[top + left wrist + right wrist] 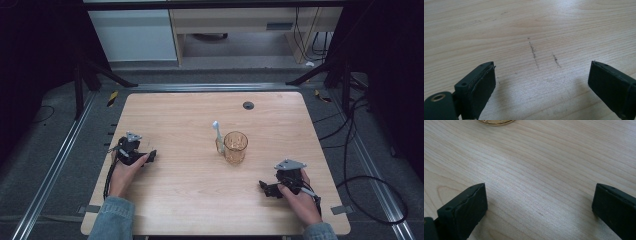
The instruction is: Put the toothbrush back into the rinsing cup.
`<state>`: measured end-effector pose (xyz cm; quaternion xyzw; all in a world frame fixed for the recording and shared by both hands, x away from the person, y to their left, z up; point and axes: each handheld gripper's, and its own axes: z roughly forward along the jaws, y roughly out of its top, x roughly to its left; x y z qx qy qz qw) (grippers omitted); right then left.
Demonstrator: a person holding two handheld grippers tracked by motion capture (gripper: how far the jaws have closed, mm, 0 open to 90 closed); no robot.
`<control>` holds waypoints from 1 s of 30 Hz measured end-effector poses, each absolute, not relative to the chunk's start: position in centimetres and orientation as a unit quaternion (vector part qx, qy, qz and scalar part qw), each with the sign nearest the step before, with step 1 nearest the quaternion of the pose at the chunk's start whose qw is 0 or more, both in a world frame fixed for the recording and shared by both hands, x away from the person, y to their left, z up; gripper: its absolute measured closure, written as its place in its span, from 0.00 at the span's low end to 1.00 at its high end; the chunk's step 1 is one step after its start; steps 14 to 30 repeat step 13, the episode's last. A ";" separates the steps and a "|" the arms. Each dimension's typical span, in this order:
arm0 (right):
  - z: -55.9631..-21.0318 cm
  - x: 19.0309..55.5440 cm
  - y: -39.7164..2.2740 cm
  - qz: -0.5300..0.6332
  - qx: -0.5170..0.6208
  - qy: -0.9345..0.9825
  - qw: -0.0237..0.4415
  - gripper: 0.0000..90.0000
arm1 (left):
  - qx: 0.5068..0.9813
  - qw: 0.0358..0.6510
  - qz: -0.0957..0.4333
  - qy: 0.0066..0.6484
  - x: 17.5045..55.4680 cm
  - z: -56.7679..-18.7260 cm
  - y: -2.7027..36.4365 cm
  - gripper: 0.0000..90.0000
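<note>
Cup w/ toothbrush upright sits mid-table, far-left of right gripper, which is nearer; left gripper farther. Both jaws wide apart, empty.

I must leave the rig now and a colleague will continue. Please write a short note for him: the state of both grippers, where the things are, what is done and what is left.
Left gripper: open, holds nothing, low over the table at its left side.
Right gripper: open, holds nothing, low over the table at the near right.
Amber cup: upright near the table's middle.
Toothbrush: standing up, touching the cup's left side, head up; whether it is inside or leaning outside is hard to tell.
Done: nothing is gripped.
Left: probably reach for the cup or toothbrush; the right gripper is nearer.
</note>
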<state>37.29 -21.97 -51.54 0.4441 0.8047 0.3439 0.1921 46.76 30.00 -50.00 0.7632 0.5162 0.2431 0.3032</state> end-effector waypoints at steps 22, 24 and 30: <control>-51.5 37.3 -22.0 0.344 0.444 0.805 0.192 0.00 | 0.746 0.305 0.236 0.543 46.9 -50.9 30.3 0.00; -51.5 37.3 -22.0 0.344 0.444 0.805 0.192 0.00 | 0.746 0.305 0.236 0.543 46.9 -50.9 30.3 0.00; -51.5 37.3 -22.0 0.344 0.444 0.805 0.192 0.00 | 0.746 0.305 0.236 0.543 46.9 -50.9 30.3 0.00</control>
